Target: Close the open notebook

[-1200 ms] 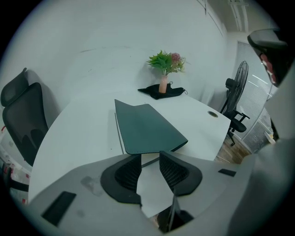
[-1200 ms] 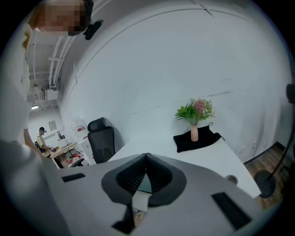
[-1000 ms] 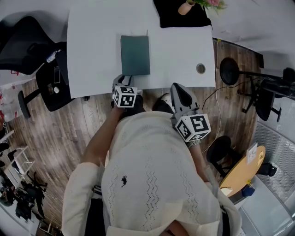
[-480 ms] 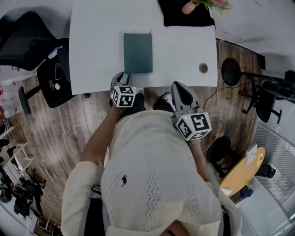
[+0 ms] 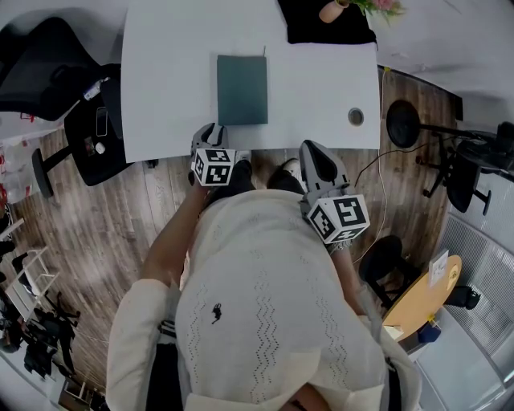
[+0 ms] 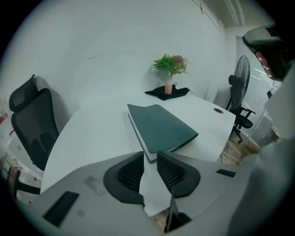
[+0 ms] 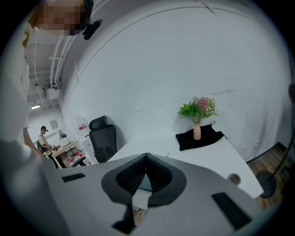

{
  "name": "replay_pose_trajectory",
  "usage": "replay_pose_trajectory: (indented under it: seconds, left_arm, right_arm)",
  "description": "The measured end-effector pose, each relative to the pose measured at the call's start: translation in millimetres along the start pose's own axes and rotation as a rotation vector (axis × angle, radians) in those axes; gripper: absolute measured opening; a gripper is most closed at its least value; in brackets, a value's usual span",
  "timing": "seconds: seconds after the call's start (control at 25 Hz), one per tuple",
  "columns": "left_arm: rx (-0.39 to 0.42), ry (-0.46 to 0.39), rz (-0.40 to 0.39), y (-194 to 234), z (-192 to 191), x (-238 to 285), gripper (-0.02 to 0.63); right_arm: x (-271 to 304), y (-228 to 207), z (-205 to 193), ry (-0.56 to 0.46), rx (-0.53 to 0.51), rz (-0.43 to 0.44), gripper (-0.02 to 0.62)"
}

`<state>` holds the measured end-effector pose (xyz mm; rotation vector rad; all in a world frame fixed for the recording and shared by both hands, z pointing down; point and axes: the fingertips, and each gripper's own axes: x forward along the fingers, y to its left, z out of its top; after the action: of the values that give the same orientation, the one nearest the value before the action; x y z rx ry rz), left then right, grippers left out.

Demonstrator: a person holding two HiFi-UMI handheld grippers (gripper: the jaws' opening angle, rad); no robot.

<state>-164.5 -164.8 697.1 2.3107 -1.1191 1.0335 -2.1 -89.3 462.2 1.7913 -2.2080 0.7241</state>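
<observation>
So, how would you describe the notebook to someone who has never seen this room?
Look at the large white table in front of the person. Near its middle, a little toward the person's edge, the notebook lies flat and closed. It is the only dark green rectangle there; the black cloth lies at the far edge under a vase.

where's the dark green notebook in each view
Head view: dark green notebook, upper centre of the white table.
Left gripper view: notebook at centre, just beyond the jaws.
Right gripper view: only a green sliver low centre, behind the jaws.
Shared landmark: small flower vase on black cloth.
</observation>
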Motion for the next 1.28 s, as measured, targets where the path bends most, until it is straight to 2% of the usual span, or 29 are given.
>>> replay_pose_trajectory:
  seconds: [0.16,0.32,0.56,0.84,1.28]
  left_arm:
    - [0.008,-0.061,0.011,3,12,-13,0.039]
    - [0.023,-0.096,-0.003,1,21,-19,0.026]
    - [0.044,-0.031,-0.005,-1,10,0,0.025]
    - [0.028,0.028,-0.005,2,-2,13,0.025]
    - [0.018,0.054,-0.007,1,-9,21,0.025]
  right_arm:
    - [0,0,1,-0.001,0.001,-0.003,0.002]
    - [0,0,0,-0.001,0.000,-0.002,0.002]
    - [1,3,-1,-0.001,-0.006,-0.001,0.002]
    - [-4,-2,-3,0.000,0.004,-0.024,0.002]
    - [-1,-2,-2,0.009,-0.006,-0.014,0.002]
